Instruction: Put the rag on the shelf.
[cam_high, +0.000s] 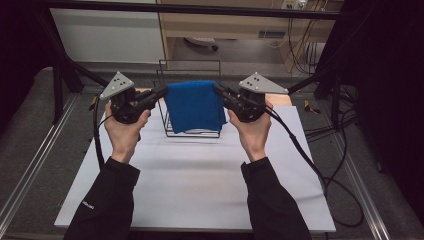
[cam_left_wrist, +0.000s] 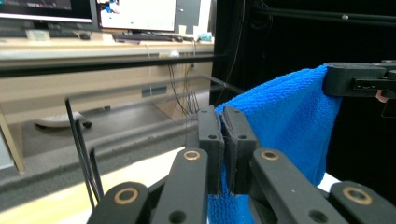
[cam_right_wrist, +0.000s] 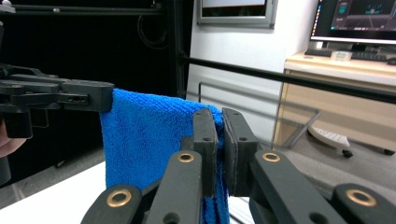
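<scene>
A blue towel (cam_high: 194, 106) hangs folded in the air above a black wire rack (cam_high: 172, 131), stretched between both grippers. My left gripper (cam_high: 162, 93) is shut on its left top corner, and my right gripper (cam_high: 218, 89) is shut on its right top corner. In the left gripper view the jaws pinch the blue towel (cam_left_wrist: 289, 116), and the other gripper (cam_left_wrist: 357, 80) holds its far corner. In the right gripper view the blue towel (cam_right_wrist: 144, 140) is clamped between the closed jaws, with the other gripper (cam_right_wrist: 56, 95) at its far edge.
The white table (cam_high: 200, 180) lies under the hands, with the wire rack near its far edge. Cables (cam_high: 320, 170) trail off the right side. A black frame bar (cam_high: 200, 7) crosses the back, with a wooden desk (cam_left_wrist: 70, 51) and monitors beyond.
</scene>
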